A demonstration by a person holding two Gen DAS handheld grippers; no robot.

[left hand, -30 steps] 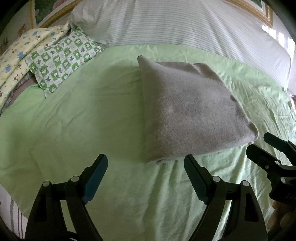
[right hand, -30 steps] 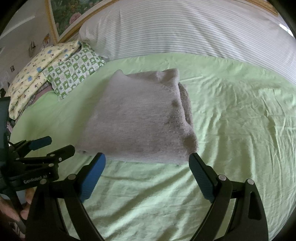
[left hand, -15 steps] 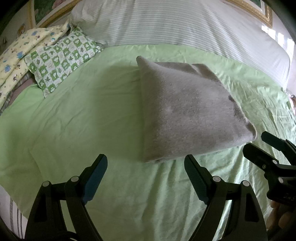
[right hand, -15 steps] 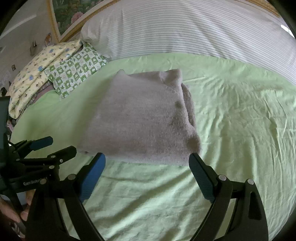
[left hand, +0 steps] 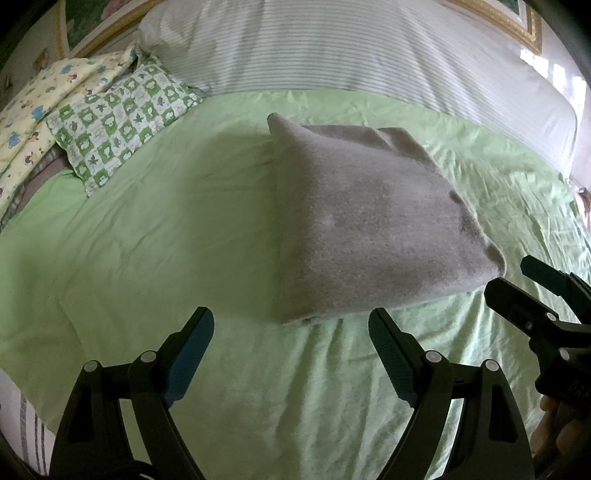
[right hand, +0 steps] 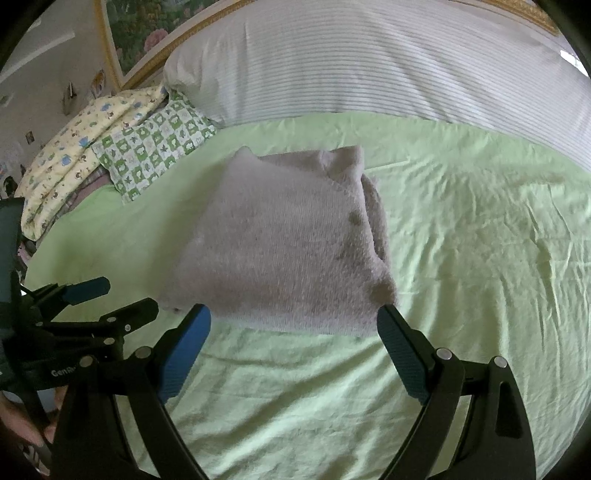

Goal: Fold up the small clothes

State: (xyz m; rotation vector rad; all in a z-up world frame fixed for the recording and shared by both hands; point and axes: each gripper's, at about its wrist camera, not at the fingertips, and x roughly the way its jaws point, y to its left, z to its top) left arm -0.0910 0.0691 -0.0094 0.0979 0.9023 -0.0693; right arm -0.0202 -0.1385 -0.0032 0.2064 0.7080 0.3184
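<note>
Both the left hand-held gripper (left hand: 291,345) and the right hand-held gripper (right hand: 293,343) have edged nearer the folded cloth (left hand: 369,229) on the bed (left hand: 147,240), spread wide, empty. The fold looks finished.

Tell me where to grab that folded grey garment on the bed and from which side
Probably the near right corner of the grey garment, coming in low from the front. That corner sits right before the right gripper, whose jaws are open, and the stacked layers show along the right edge. The left gripper, also open, could pinch the near left corner.

A home bedroom: a bed with green sheet (left hand: 184,240), striped pillow (right hand: 388,66), and framed floral painting (right hand: 147,26).
</note>
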